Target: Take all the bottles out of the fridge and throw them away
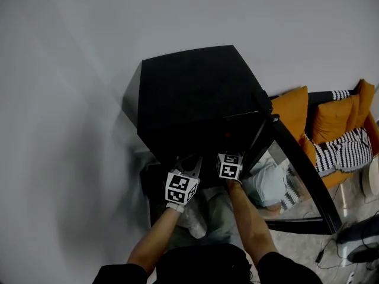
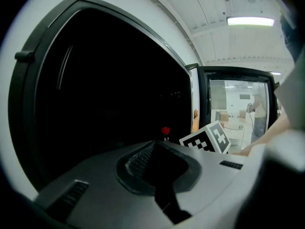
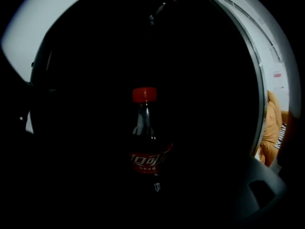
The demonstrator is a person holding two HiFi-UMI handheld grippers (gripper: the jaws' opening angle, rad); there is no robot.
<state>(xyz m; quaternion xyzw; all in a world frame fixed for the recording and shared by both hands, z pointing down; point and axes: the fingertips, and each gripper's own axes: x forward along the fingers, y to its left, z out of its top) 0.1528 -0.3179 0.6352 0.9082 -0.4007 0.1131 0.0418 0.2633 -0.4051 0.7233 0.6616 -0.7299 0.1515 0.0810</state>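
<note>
A dark cola bottle (image 3: 144, 137) with a red cap and red label stands upright in the unlit inside of the black fridge (image 1: 195, 93). It is straight ahead of my right gripper (image 1: 230, 157). That gripper is open wide, with only one grey finger (image 3: 266, 190) showing at the lower right, and nothing is between the jaws. My left gripper (image 2: 155, 147) is beside it at the fridge mouth, shut and empty. The bottle's red cap (image 2: 165, 130) shows just past the left gripper's jaws. The right gripper's marker cube (image 2: 209, 138) is to their right.
The fridge's glass door (image 1: 299, 170) stands open to the right. A sofa with orange cushions (image 1: 331, 120) is behind it. Something pale and crumpled (image 1: 195, 220) lies on the floor below my hands. A white wall is at the left. Cables (image 1: 355, 241) lie at the lower right.
</note>
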